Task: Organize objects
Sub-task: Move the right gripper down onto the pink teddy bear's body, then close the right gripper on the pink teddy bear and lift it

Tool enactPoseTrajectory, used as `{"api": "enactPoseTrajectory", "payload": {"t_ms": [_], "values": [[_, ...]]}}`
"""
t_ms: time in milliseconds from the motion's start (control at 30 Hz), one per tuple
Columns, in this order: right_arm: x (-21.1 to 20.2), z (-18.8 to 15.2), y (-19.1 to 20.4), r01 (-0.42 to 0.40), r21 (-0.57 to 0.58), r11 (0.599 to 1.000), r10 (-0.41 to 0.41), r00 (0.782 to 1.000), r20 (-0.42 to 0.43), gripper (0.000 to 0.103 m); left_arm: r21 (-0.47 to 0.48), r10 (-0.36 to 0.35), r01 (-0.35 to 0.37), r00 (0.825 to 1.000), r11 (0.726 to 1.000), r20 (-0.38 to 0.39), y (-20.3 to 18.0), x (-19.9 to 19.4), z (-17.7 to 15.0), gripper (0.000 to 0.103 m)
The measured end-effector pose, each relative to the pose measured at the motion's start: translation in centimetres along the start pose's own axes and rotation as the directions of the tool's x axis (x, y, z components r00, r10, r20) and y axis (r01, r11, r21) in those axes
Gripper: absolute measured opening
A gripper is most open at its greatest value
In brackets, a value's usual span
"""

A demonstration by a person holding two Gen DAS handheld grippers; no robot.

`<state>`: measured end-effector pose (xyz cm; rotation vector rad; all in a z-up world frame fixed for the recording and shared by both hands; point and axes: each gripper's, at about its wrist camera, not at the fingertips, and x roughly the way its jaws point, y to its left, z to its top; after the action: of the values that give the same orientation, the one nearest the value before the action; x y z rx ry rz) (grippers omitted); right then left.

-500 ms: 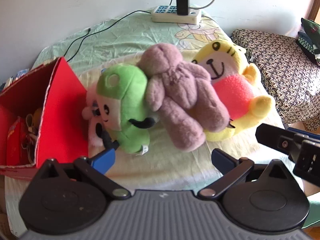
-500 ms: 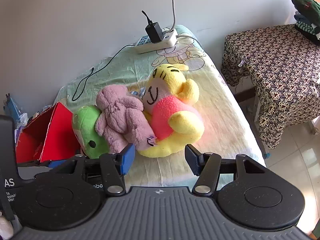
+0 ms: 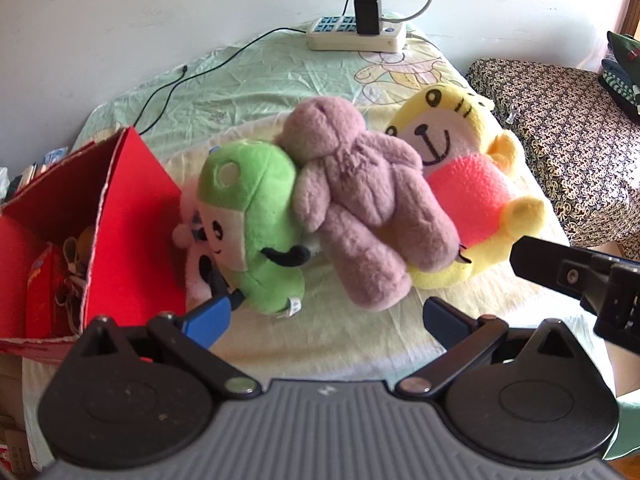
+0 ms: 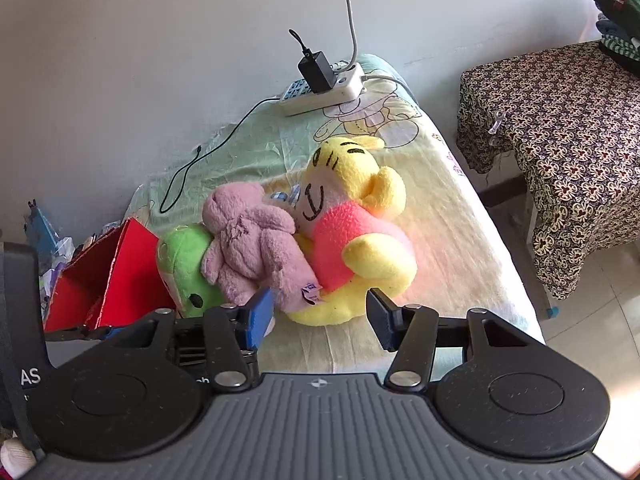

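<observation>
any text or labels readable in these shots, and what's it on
"AS": white letters on the black strap at the left edge of the right wrist view; cut off, smaller print below unreadable.
Tag on the purple plush: too small to read.
Red print on the bed sheet: too blurred to read.

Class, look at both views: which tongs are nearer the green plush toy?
Left. The left tongs sit open just before the green plush toy; the right tongs face the yellow plush.

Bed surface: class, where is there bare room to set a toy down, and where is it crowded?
Free: the sheet between the plush pile and the power strip, and the strip right of the yellow plush. Crowded: the green plush, purple plush and red box press together.
</observation>
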<state>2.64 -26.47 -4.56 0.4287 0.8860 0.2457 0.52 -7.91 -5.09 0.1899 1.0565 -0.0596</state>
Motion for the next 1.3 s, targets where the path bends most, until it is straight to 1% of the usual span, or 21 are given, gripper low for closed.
{"api": "enactPoseTrajectory", "payload": {"t_ms": [133, 200, 233, 300, 367, 433, 500, 533, 633, 700, 767, 800, 833, 867, 933, 1000, 1033, 1100, 1167, 1233, 1300], "values": [[0.5, 0.1, 0.1, -0.037, 0.001, 0.999, 0.037, 0.999, -0.011, 0.055, -0.014, 0.012, -0.012, 1.0, 1.0, -0.01, 0.3, 0.4, 0.1, 0.102], [0.5, 0.1, 0.1, -0.077, 0.003, 0.997, 0.077, 0.997, -0.017, 0.054, -0.018, 0.007, -0.008, 1.0, 1.0, -0.013, 0.6, 0.6, 0.0, 0.102], [0.6, 0.2, 0.2, -0.1, 0.001, 0.995, 0.1, 0.995, -0.019, 0.052, -0.018, -0.006, 0.005, 1.0, 1.0, -0.009, 0.8, 0.6, 0.0, 0.102], [0.5, 0.6, 0.4, -0.128, -0.015, 0.992, 0.128, 0.992, -0.009, 0.052, -0.018, -0.044, 0.044, 0.999, 0.999, 0.013, 1.0, 0.4, 0.0, 0.102], [0.4, 1.1, 0.7, -0.137, -0.043, 0.99, 0.138, 0.99, 0.015, 0.052, -0.02, -0.084, 0.085, 0.996, 0.996, 0.041, 1.6, 0.2, 0.0, 0.102], [0.5, 1.6, 0.6, -0.142, -0.058, 0.988, 0.144, 0.989, 0.031, 0.052, -0.024, -0.14, 0.142, 0.988, 0.99, 0.07, 2.2, 0.0, -0.1, 0.102], [1.1, 2.3, 0.3, -0.153, -0.056, 0.987, 0.155, 0.987, 0.031, 0.052, -0.028, -0.209, 0.213, 0.972, 0.977, 0.107, 2.9, -0.4, -0.1, 0.101], [1.7, 2.6, 0.1, -0.16, -0.051, 0.986, 0.161, 0.987, 0.026, 0.052, -0.031, -0.247, 0.252, 0.961, 0.967, 0.123, 3.3, -0.6, -0.2, 0.1], [3.4, 3.6, -0.5, -0.186, -0.037, 0.982, 0.186, 0.983, -0.001, 0.052, -0.027, -0.362, 0.371, 0.918, 0.928, 0.16, 4.1, -0.9, 0.0, 0.098], [4.6, 4.0, -0.5, -0.198, -0.046, 0.979, 0.197, 0.98, -0.012, 0.051, -0.013, -0.41, 0.418, 0.895, 0.908, 0.173, 3.7, -0.9, 0.1, 0.098], [5.7, 4.5, -0.4, -0.207, -0.061, 0.976, 0.205, 0.978, -0.028, 0.051, -0.001, -0.456, 0.463, 0.874, 0.886, 0.168, 3.2, -0.6, 0.3, 0.097], [6.2, 4.7, -0.4, -0.216, -0.066, 0.974, 0.214, 0.976, -0.035, 0.051, 0.004, -0.477, 0.483, 0.864, 0.876, 0.162, 3.1, -0.3, 0.4, 0.097], [6.6, 5.0, -0.4, -0.227, -0.069, 0.971, 0.225, 0.974, -0.041, 0.051, 0.007, -0.489, 0.494, 0.858, 0.87, 0.156, 2.8, 0.0, 0.6, 0.097], [7.0, 5.2, -0.5, -0.24, -0.073, 0.968, 0.237, 0.97, -0.049, 0.052, 0.008, -0.495, 0.499, 0.857, 0.867, 0.147, 2.7, 0.3, 0.7, 0.097], [7.9, 5.6, -0.5, -0.244, -0.091, 0.965, 0.24, 0.969, -0.058, 0.052, 0.011, -0.498, 0.501, 0.858, 0.865, 0.125, 2.3, 1.4, 0.9, 0.097], [8.6, 5.9, -0.5, -0.238, -0.122, 0.963, 0.233, 0.971, -0.055, 0.051, 0.009, -0.491, 0.493, 0.865, 0.87, 0.104, 2.0, 2.5, 1.1, 0.096], [8.9, 6.1, -0.5, -0.246, -0.134, 0.96, 0.24, 0.969, -0.058, 0.052, 0.003, -0.494, 0.495, 0.865, 0.869, 0.092, 2.1, 2.9, 1.1, 0.096], [9.6, 6.3, -0.5, -0.276, -0.15, 0.949, 0.266, 0.961, -0.078, 0.052, -0.012, -0.501, 0.503, 0.862, 0.864, 0.075, 2.3, 3.7, 1.0, 0.096], [10.3, 6.5, -0.4, -0.299, -0.165, 0.94, 0.285, 0.953, -0.101, 0.052, -0.017, -0.499, 0.501, 0.864, 0.865, 0.061, 2.4, 4.3, 0.7, 0.096], [11.1, 6.5, -0.3, -0.337, -0.163, 0.927, 0.316, 0.938, -0.139, 0.052, -0.016, -0.497, 0.499, 0.866, 0.867, 0.054, 2.4, 4.6, 0.7, 0.096], [11.8, 6.4, -0.4, -0.361, -0.151, 0.92, 0.336, 0.927, -0.164, 0.052, -0.011, -0.503, 0.504, 0.863, 0.864, 0.059, 2.6, 4.6, 0.7, 0.097]]}}
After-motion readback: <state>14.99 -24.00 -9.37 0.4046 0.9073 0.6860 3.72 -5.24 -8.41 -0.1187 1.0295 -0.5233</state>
